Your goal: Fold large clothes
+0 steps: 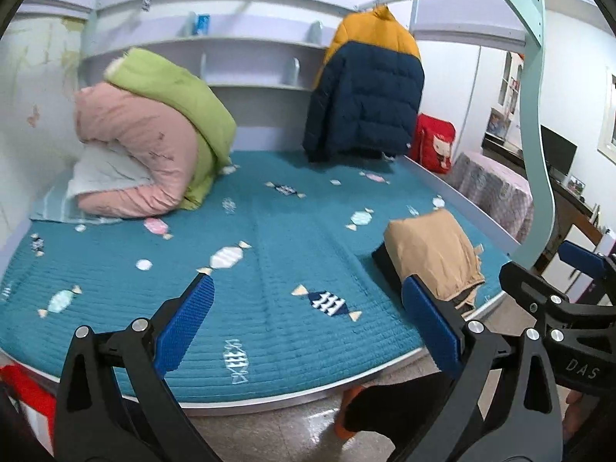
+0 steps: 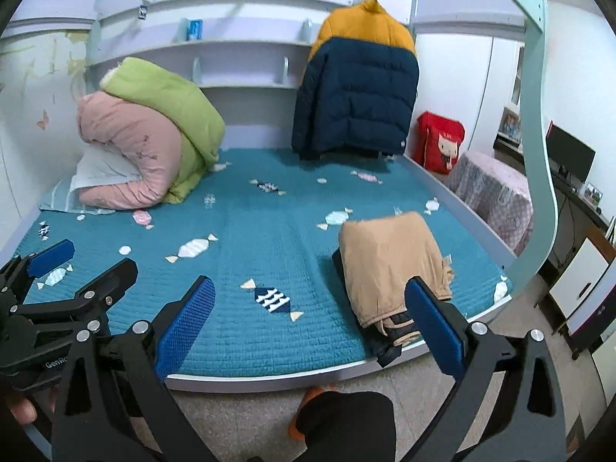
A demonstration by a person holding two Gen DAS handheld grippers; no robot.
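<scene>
Dark garment [image 2: 389, 340] lies mostly hidden under the folded tan garment [image 2: 392, 261]; its kind cannot be told. Small blue box [image 2: 194, 29] on the shelf: print too blurred to read. Right gripper [image 1: 577, 281] cut off by the left view's edge, as is the red object [image 1: 23, 389] bottom-left.
</scene>
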